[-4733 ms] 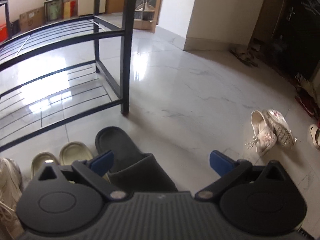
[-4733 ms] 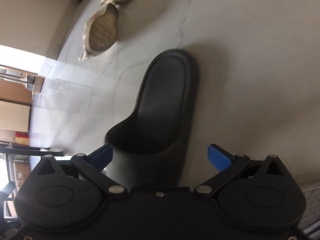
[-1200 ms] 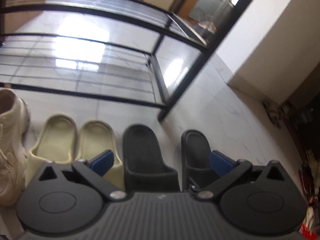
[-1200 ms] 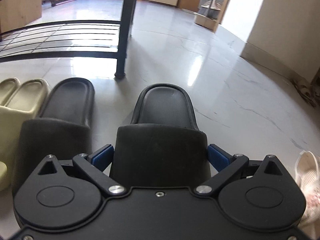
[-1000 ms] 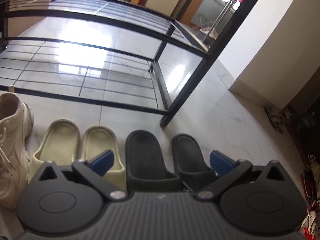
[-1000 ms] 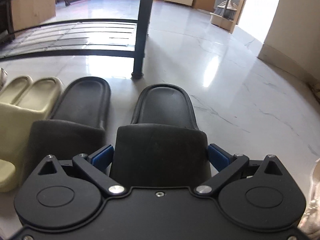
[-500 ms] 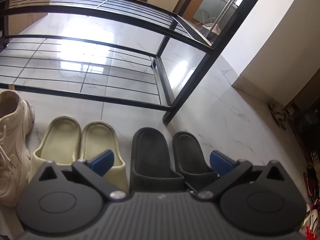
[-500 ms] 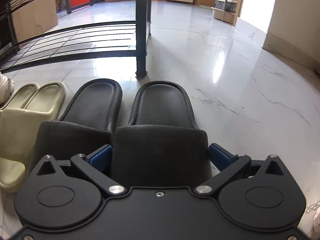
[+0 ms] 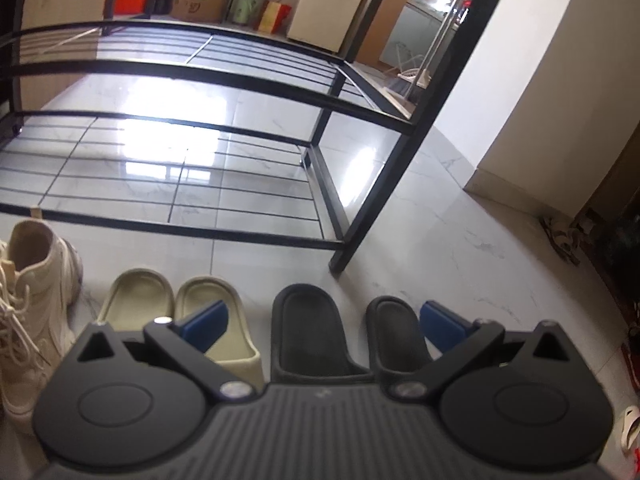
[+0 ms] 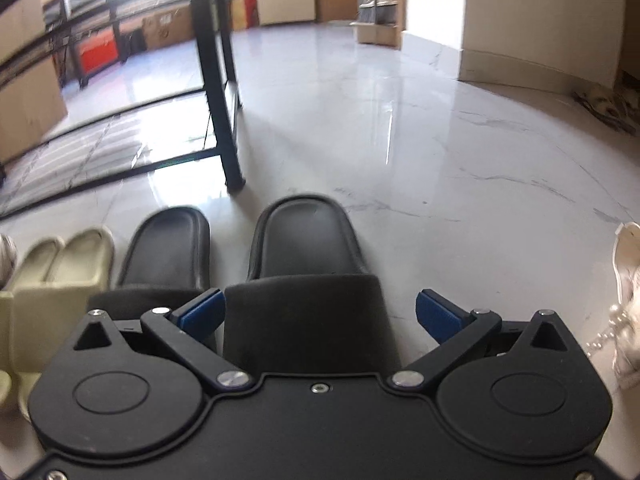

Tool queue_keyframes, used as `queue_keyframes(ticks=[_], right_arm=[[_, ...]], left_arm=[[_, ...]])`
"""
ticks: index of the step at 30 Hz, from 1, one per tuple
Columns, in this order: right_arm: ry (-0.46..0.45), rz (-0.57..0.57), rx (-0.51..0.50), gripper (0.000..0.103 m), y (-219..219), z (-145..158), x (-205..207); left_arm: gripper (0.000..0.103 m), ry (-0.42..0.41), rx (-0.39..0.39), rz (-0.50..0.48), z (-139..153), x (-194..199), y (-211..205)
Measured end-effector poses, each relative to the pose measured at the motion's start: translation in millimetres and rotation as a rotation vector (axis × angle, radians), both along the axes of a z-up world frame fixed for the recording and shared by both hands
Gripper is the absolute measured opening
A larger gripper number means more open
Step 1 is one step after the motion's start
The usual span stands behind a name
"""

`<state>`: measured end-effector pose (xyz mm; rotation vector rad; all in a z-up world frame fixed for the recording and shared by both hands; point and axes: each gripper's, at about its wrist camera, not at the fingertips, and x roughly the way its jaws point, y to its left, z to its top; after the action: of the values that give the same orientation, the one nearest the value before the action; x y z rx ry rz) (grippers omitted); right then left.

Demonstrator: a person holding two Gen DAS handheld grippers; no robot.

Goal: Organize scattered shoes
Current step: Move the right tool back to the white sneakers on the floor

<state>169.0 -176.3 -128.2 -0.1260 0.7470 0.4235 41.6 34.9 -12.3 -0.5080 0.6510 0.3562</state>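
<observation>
Two black slides stand side by side on the white floor: the left one point(image 9: 308, 332) point(image 10: 166, 248) and the right one point(image 9: 396, 330) point(image 10: 308, 256). A pair of pale yellow slides point(image 9: 176, 308) point(image 10: 60, 264) lies left of them, then a cream sneaker point(image 9: 32, 300). My left gripper point(image 9: 320, 320) is open above the black pair, holding nothing. My right gripper point(image 10: 318, 314) is open, its blue pads either side of the right black slide's strap with a gap on the right.
A black metal shoe rack point(image 9: 360, 216) point(image 10: 224, 120) stands just behind the row. A white beaded shoe point(image 10: 628, 276) lies at the right. More footwear point(image 9: 560, 236) lies by the dark door at the far right. Cardboard boxes point(image 9: 200, 2) stand beyond the rack.
The right black slide has been set down beside its mate. My right gripper has opened off it and pulled back a little. My left gripper has tilted up and drawn back.
</observation>
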Motion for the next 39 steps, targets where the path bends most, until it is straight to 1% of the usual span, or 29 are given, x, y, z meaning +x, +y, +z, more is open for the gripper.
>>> queue_keyframes(ticks=[1,4,7,12,14,15,18,20,25,27,33,37,39], right_arm=[[0.001,-0.017,0.024,0.103,-4,4,-1],[0.010,-0.150,0.213,0.103,-28,23,-14],[0.031,-0.244,0.359,0.103,-48,32,-29],[0.039,-0.369,0.448,0.103,-75,35,-51],[0.043,-0.435,0.472,0.103,-89,33,-61],[0.058,-0.485,0.499,0.103,-102,29,-69],[0.059,-0.562,0.513,0.103,-124,23,-86],[0.046,-0.589,0.509,0.103,-133,21,-93],[0.058,-0.696,0.578,0.103,-161,9,-111],[0.052,-0.731,0.593,0.103,-168,4,-118],[0.064,-0.773,0.627,0.103,-177,1,-128],[0.078,-0.773,0.640,0.103,-178,-3,-132],[0.084,-0.767,0.639,0.103,-176,-4,-132]], left_arm=[[0.102,-0.003,0.007,0.000,1,0,-1],[0.102,-0.013,0.023,-0.003,4,-2,-3],[0.102,-0.016,0.043,-0.012,6,-2,-5],[0.102,-0.026,0.074,-0.025,9,-2,-9],[0.102,-0.028,0.082,-0.032,9,-2,-11],[0.102,-0.028,0.083,-0.034,9,-2,-11],[0.102,-0.029,0.097,-0.055,10,0,-15],[0.102,-0.033,0.111,-0.083,12,1,-19],[0.102,-0.059,0.166,-0.157,17,1,-34],[0.102,-0.058,0.184,-0.170,18,3,-38],[0.102,-0.042,0.241,-0.187,19,6,-49],[0.102,-0.038,0.270,-0.185,21,7,-53],[0.102,-0.046,0.270,-0.179,22,7,-52]])
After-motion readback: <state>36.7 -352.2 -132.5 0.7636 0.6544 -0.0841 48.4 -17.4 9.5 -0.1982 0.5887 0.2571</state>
